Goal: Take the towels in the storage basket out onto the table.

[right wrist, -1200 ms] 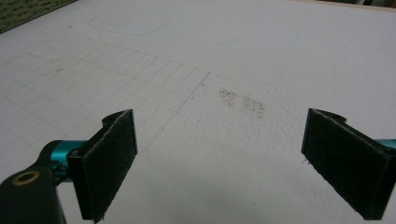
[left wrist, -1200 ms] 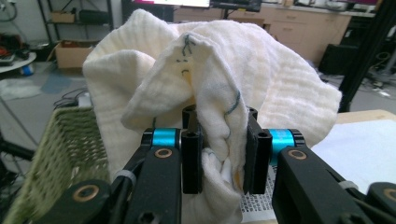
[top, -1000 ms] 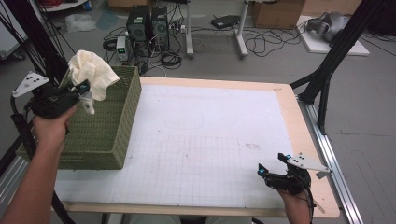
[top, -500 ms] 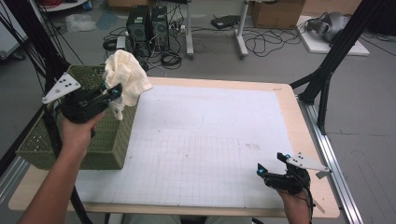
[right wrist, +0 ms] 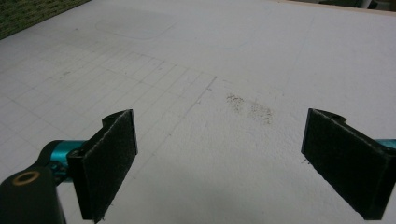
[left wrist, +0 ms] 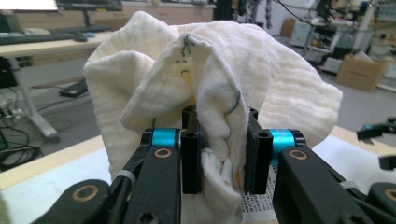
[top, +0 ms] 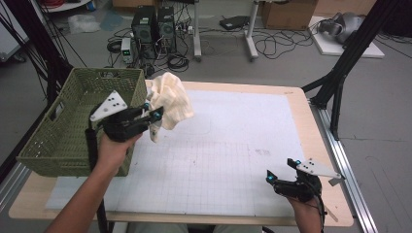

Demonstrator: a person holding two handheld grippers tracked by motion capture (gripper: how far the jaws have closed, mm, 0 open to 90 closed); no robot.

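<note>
1. The green basket (top: 58, 141) sits directly under and behind my left gripper (top: 154, 115). I see nothing lying in the part of its floor that shows; the cream cloth (top: 170, 99) is out of it, hanging past the basket's right wall.
2. My left gripper is pinching the cloth. In the left gripper view the jaws squeeze a bunched fold of the cloth (left wrist: 219, 93) between them, and the rest billows up and over both jaws, with a loose tail drooping below them.
3. Compared with a second ago, my left hand (top: 114, 145) has carried the cloth away from the basket's far left side, across its right wall, toward the white mat (top: 233, 145). The cloth now hangs ahead of the jaws over the mat's near-left edge instead of over the basket.
4. The basket itself has also shifted: it sits turned and more to the left than before.
5. My left forearm comes up from the bottom edge, the hand wrapped around the gripper body, jaws pointing roughly level toward the right and away from me.
6. My right gripper (top: 282, 170) has not moved. It rests low at the near right of the mat, its jaws spread wide over bare mat (right wrist: 224, 70), nothing between them.
</note>
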